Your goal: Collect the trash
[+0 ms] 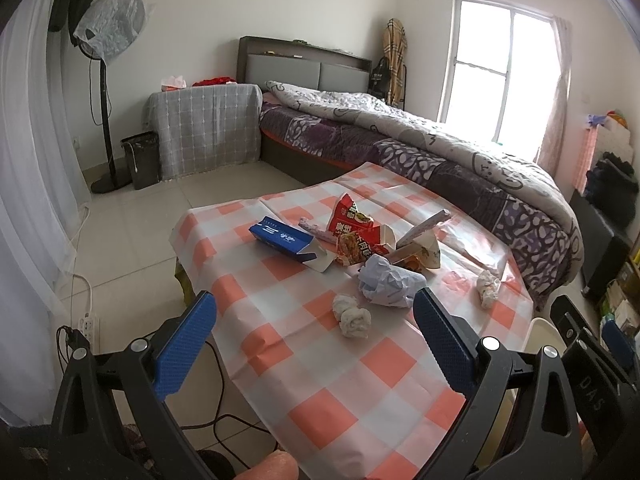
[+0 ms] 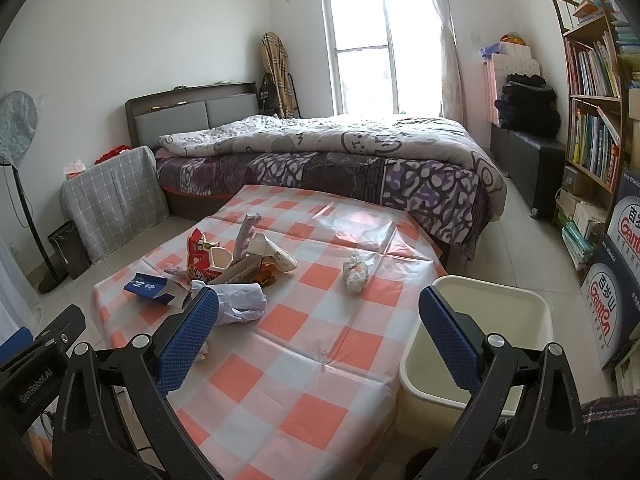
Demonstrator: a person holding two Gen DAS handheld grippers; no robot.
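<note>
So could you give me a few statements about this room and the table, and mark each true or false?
1. Both the left gripper and the right gripper are open and hold nothing. True.
2. The cream bin stands on the table. False: it stands on the floor beside the table.
3. The blue carton lies on its side. True.
4. The cream bin already holds trash. False: what shows of its inside is bare.
5. A crumpled tissue lies apart from the main pile. True.
</note>
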